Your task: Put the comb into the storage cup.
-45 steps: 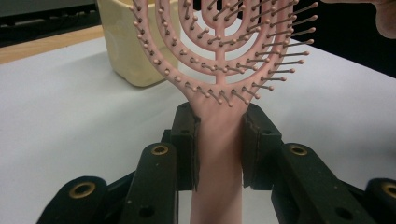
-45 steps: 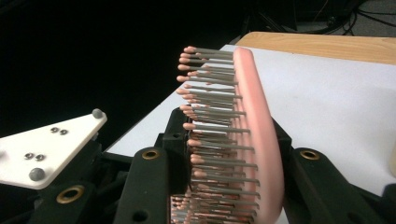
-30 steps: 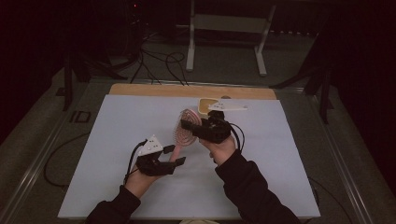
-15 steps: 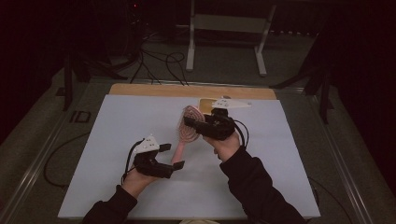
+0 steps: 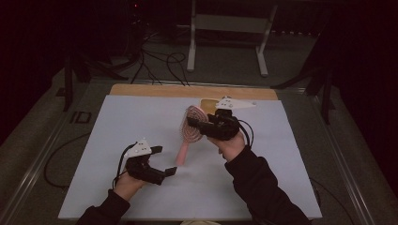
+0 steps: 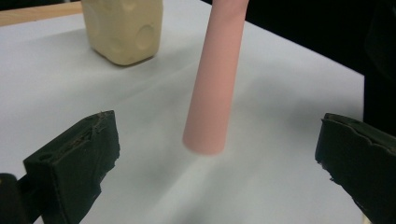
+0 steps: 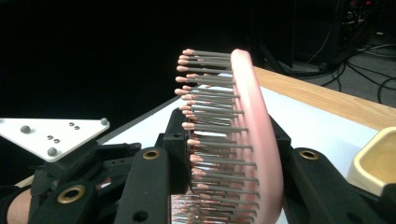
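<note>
Right gripper view: fingers (image 7: 224, 186) clamp pink bristled hairbrush (image 7: 252, 121); left gripper (image 6: 217, 163) gaping, empty

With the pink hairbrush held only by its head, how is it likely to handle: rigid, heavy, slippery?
The pink hairbrush likely behaves as stiff: its handle juts out straight with no sag while the right gripper clamps only the head. It is probably light, hanging from that one grip. The smooth round handle may be slippery, and the bristles may give slightly under a jaw.
</note>
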